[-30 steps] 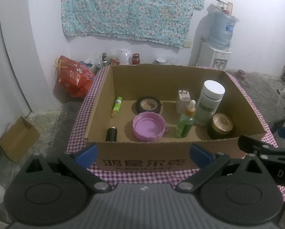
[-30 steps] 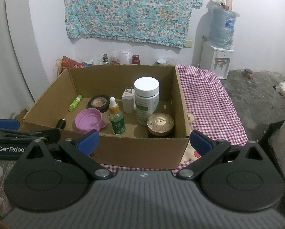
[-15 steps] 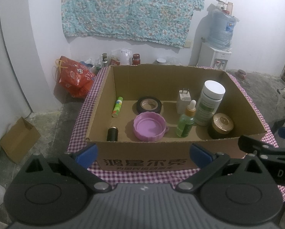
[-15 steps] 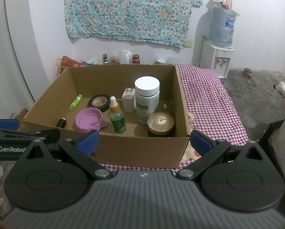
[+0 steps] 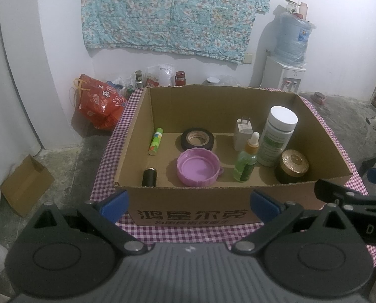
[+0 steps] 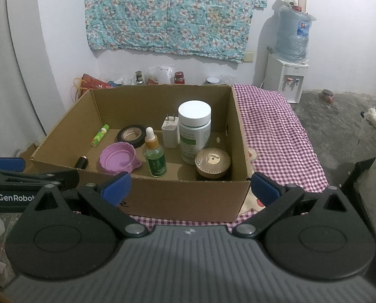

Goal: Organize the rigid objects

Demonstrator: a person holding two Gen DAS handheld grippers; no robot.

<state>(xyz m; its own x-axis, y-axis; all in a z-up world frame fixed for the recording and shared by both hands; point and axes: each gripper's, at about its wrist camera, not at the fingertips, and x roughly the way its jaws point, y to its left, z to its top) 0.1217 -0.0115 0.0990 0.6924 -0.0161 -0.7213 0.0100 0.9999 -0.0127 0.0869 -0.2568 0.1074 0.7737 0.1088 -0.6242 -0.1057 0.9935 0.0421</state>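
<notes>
1. Two grippers are in my views, both on the near side of the cardboard box (image 5: 193, 212), neither touching it.
2. I read the left gripper (image 5: 189, 203) as wide apart: its blue pads (image 5: 114, 202) stand spread at the two ends of the box's front wall, with nothing between them.
3. I read the right gripper (image 6: 190, 185) likewise spread wide and holding nothing, its pads (image 6: 264, 188) in front of the box's near wall.
4. Box contents, left to right in the left wrist view:
   - green tube (image 5: 155, 141) lying along the left wall, black cylinder (image 5: 149, 176) near the front;
   - black tape roll (image 5: 197, 139), with the purple lid (image 5: 198, 168) in front of it;
   - white charger (image 5: 242, 133), upright;
   - green dropper bottle (image 5: 246, 164), upright;
   - white-capped bottle (image 5: 276, 139), upright;
   - gold-lidded jar (image 5: 292, 166), in the front right corner.
5. I see the box resting on a checked cloth (image 6: 273, 126).
</notes>
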